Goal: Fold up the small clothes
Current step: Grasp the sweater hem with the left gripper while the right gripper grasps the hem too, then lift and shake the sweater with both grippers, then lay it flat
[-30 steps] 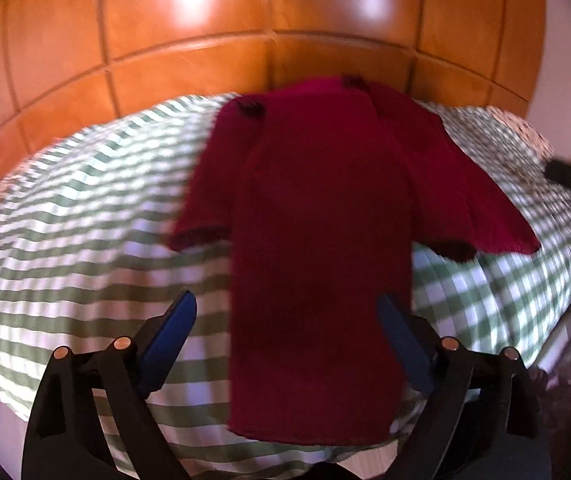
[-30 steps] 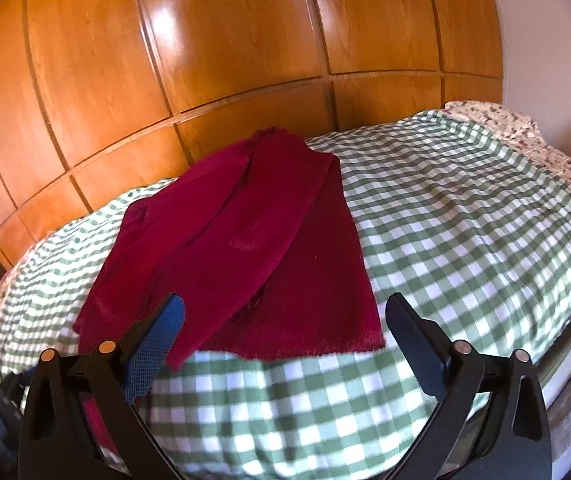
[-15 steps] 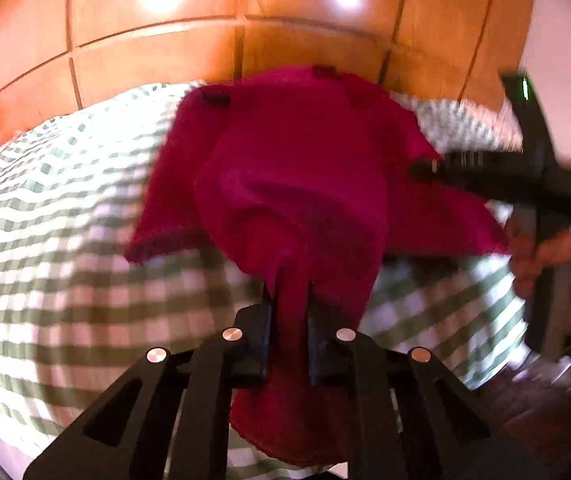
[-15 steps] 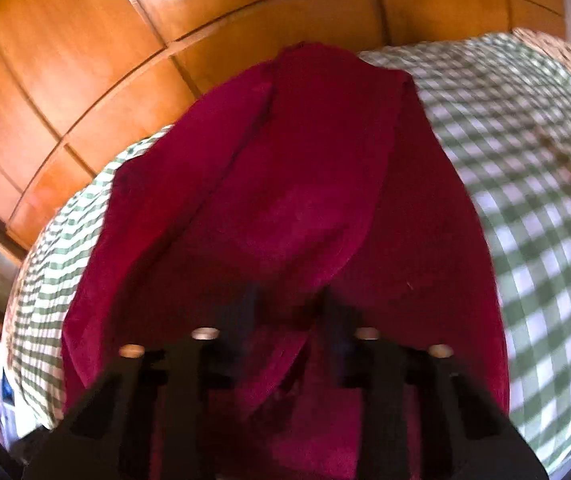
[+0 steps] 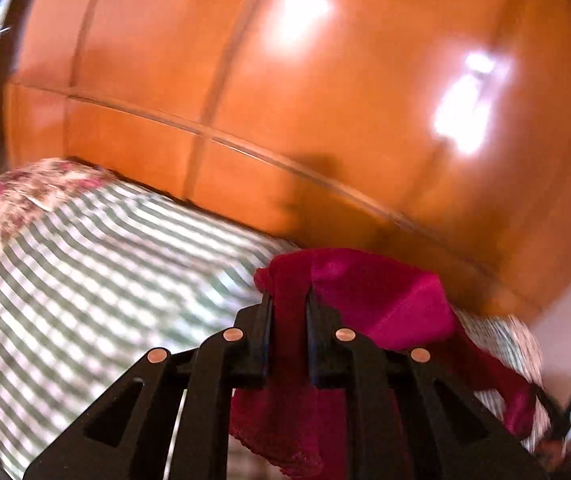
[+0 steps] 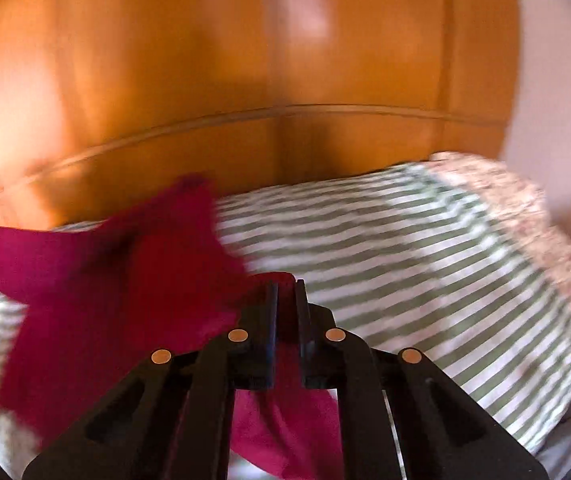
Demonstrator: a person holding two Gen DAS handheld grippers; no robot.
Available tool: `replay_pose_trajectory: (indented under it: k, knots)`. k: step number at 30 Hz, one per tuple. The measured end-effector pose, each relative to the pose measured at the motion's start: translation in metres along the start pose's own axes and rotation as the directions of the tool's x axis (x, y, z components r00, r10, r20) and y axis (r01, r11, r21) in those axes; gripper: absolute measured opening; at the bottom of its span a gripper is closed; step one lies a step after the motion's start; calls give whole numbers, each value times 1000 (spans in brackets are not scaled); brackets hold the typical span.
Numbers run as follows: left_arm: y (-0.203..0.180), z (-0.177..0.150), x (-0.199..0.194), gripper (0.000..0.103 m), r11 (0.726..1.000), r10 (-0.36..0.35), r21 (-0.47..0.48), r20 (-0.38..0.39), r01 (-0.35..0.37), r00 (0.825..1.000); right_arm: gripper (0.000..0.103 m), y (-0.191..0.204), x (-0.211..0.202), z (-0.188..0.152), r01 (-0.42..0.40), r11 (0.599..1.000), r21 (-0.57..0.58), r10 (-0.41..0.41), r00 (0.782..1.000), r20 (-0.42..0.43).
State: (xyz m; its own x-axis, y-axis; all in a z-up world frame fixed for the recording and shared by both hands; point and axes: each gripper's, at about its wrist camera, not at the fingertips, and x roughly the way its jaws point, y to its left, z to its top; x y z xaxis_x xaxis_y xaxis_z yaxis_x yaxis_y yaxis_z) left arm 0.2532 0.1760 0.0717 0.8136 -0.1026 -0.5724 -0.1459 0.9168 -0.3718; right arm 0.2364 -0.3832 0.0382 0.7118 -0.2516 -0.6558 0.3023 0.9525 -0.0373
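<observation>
- Left wrist view. Left claw (image 5: 288, 300): clenched on a bunched hem of the crimson garment (image 5: 389, 300), cloth pinched between both fingers and hanging below them in a loose fold. Risk: the bite looks narrow and the knit thick, so a brisk swing could pull the hem out of the pads.
- Same view. The rest of the garment trails to the right of the claw and down toward a dark object at the lower right edge, too blurred to identify. Risk: the slack span may twist, so the fold lands skewed.
- Same view. Green-striped bedspread (image 5: 97, 264) lies left of and ahead of the claw, the wooden headboard (image 5: 325, 100) beyond it. Risk: carrying the hem too far forward would put cloth against the headboard instead of flat on the bed.
- Right wrist view. Right claw (image 6: 285, 300): clenched on another edge of the same garment (image 6: 137, 272), cloth between the fingers and draped beneath. Risk: an uneven height between the two claws would likely crease the fold line.
- Same view. The bulk of the garment spreads left of the claw, partly resting on the bedspread (image 6: 425, 264). Risk: the resting part may drag and bunch.
- Same view. A floral pillow (image 6: 525, 220) sits far right of the claw, well apart from the cloth; no risk judged there.
</observation>
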Motion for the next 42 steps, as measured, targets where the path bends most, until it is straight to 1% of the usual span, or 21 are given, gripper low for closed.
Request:
replay_pose_trajectory:
  k: [3, 6, 7, 8, 10, 11, 13, 15, 17, 18, 21, 23, 25, 27, 28, 29, 31, 32, 34, 37, 42]
  knots:
    - [14, 33, 37, 14, 987, 152, -46, -5, -152, 988, 7, -33, 42, 26, 138, 990, 35, -137, 990, -25]
    - [27, 53, 71, 32, 959, 268, -85, -35, -270, 963, 8, -54, 79, 47, 227, 970, 81, -224, 974, -43]
    - [28, 54, 74, 50, 947, 307, -86, -35, -309, 951, 17, -61, 88, 53, 247, 963, 107, -243, 969, -52]
    - [29, 53, 76, 58, 947, 306, -91, -30, -308, 952, 26, -67, 94, 58, 263, 955, 136, -257, 964, -63]
    - [31, 46, 73, 62, 954, 286, -85, -30, -288, 958, 85, -76, 96, 60, 274, 943, 187, -266, 962, -67]
    - [28, 35, 71, 63, 958, 278, -59, -39, -280, 960, 86, -81, 93, 59, 279, 935, 218, -276, 960, -44]
    - [32, 13, 62, 63, 975, 221, -17, -75, -223, 972, 86, -85, 83, 52, 249, 941, 229, -250, 968, -25]
    - [30, -23, 63, 63, 994, 108, 33, -151, -105, 983, 86, -77, 73, 30, 134, 965, 227, -121, 990, -73]
    - [26, -59, 60, 63, 999, 9, 41, -235, 1, 972, 86, -64, 56, 0, 19, 974, 227, 9, 993, -120]
    - [24, -82, 58, 63, 998, -57, 22, -288, 66, 956, 86, -59, 51, -12, -30, 973, 229, 64, 987, -144]
    - [19, -131, 54, 63, 982, -187, -47, -385, 183, 904, 86, -36, 32, -62, -198, 947, 252, 259, 936, -238]
    - [14, -158, 50, 68, 966, -258, -123, -426, 227, 867, 79, -22, 22, -92, -274, 920, 279, 355, 885, -303]
    - [16, -175, 48, 68, 948, -311, -193, -417, 252, 854, 70, -7, 15, -121, -330, 891, 311, 432, 829, -356]
    - [11, -186, 46, 65, 945, -316, -210, -400, 250, 860, 63, 7, 6, -137, -351, 883, 311, 452, 814, -365]
    - [9, -188, 48, 47, 946, -315, -202, -396, 253, 862, 56, 13, 2, -141, -354, 884, 306, 451, 817, -359]
    - [3, -191, 50, 25, 936, -346, -210, -417, 281, 840, 51, 16, 0, -143, -358, 884, 301, 453, 817, -357]
    - [0, -192, 53, 24, 935, -352, -198, -426, 294, 833, 37, 26, -2, -142, -385, 874, 295, 475, 802, -362]
    - [-6, -193, 52, 19, 939, -343, -166, -425, 300, 838, 35, 29, -1, -140, -393, 874, 285, 478, 799, -365]
    - [-13, -195, 51, 4, 949, -313, -121, -438, 290, 842, 17, 40, 1, -138, -406, 882, 241, 470, 799, -376]
    - [-10, -184, 38, 3, 953, -301, -113, -410, 280, 861, 9, 41, -4, -128, -399, 898, 187, 441, 817, -373]
    - [0, -155, -19, 3, 937, -347, -89, -342, 337, 873, 8, 5, -53, -91, -429, 893, 140, 451, 860, -239]
